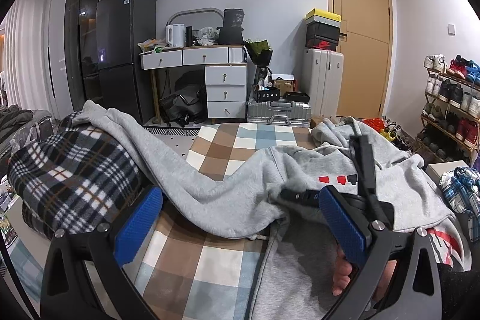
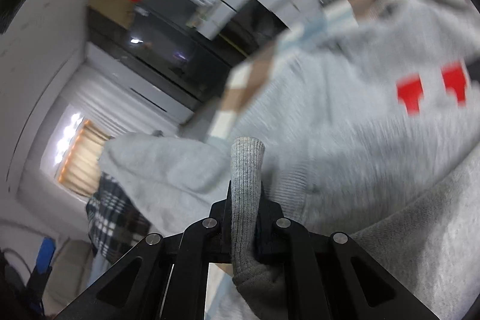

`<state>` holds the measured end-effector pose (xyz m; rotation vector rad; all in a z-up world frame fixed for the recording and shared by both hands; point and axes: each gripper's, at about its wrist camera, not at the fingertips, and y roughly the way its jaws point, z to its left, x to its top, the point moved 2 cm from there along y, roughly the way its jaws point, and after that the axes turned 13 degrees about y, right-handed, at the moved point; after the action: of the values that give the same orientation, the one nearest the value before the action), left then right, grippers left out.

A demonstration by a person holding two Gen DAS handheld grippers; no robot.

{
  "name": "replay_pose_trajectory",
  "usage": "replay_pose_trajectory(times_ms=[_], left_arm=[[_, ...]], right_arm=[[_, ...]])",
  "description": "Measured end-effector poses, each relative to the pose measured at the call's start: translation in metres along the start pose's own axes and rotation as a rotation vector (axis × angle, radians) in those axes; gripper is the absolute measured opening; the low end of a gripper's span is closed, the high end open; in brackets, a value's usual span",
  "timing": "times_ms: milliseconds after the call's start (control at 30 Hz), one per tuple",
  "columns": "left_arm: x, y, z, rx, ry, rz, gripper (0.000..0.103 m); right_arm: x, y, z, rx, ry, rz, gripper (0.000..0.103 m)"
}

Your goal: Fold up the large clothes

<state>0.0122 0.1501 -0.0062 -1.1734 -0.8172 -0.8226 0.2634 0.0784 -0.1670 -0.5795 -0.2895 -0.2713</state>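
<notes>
A grey hoodie [image 1: 270, 179] with red marks on its chest lies on the checked bed cover [image 1: 228, 146]. One sleeve [image 1: 126, 125] stretches to the upper left over a plaid blanket. My left gripper [image 1: 240, 221] stands open low over the hoodie's near edge, and its blue pads [image 1: 138, 227] press on nothing. In the blurred right wrist view my right gripper [image 2: 244, 197] is shut on a grey ribbed cuff [image 2: 247, 164], close above the hoodie's body [image 2: 345, 125]. The black frame of the right gripper [image 1: 367, 170] shows over the chest print in the left wrist view.
A plaid blanket [image 1: 69, 170] is heaped at the bed's left. Another plaid garment [image 1: 462, 194] lies at the right edge. Beyond the bed stand a desk with drawers [image 1: 210, 65], a fridge [image 1: 126, 50], suitcases [image 1: 321, 80] and a shoe rack [image 1: 450, 110].
</notes>
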Motion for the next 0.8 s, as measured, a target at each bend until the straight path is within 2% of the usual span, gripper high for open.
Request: replay_pose_trajectory(times_ms=[33, 100, 133, 167, 233, 267, 333, 400, 533, 700, 733, 800], left_arm=[[0.000, 0.000, 0.000, 0.002, 0.001, 0.001, 0.102], [-0.001, 0.001, 0.004, 0.008, -0.005, 0.004, 0.102], [-0.002, 0.001, 0.006, 0.013, -0.011, 0.006, 0.102], [-0.002, 0.002, 0.008, 0.023, -0.019, 0.012, 0.102], [-0.003, 0.004, 0.014, 0.036, -0.046, 0.025, 0.102], [-0.004, 0.005, 0.016, 0.036, -0.055, 0.031, 0.102], [-0.006, 0.009, 0.020, 0.035, -0.066, 0.047, 0.102], [-0.006, 0.011, 0.025, 0.045, -0.085, 0.055, 0.102], [-0.008, 0.013, 0.033, 0.065, -0.107, 0.070, 0.102], [-0.013, 0.022, 0.041, 0.061, -0.126, 0.100, 0.102], [-0.013, 0.023, 0.043, 0.066, -0.133, 0.102, 0.102], [-0.013, 0.021, 0.052, 0.100, -0.163, 0.097, 0.102]], right_arm=[[-0.001, 0.003, -0.004, -0.015, 0.022, 0.010, 0.011], [-0.004, -0.001, -0.003, -0.017, 0.040, 0.014, 0.018], [-0.006, -0.007, 0.002, 0.019, 0.030, 0.016, 0.036], [-0.010, -0.017, 0.009, 0.080, 0.006, 0.013, 0.069], [-0.016, -0.042, 0.018, 0.149, -0.020, -0.066, 0.102], [-0.020, -0.056, 0.019, 0.188, -0.018, -0.115, 0.103], [-0.025, -0.084, 0.020, 0.277, 0.010, -0.152, 0.103], [-0.031, -0.108, 0.018, 0.296, 0.021, -0.174, 0.103], [-0.048, -0.162, 0.020, 0.317, -0.043, -0.218, 0.103], [-0.065, -0.232, 0.026, 0.464, -0.064, -0.292, 0.103], [-0.068, -0.243, 0.027, 0.493, -0.076, -0.292, 0.103], [-0.073, -0.255, 0.027, 0.566, -0.092, -0.238, 0.103]])
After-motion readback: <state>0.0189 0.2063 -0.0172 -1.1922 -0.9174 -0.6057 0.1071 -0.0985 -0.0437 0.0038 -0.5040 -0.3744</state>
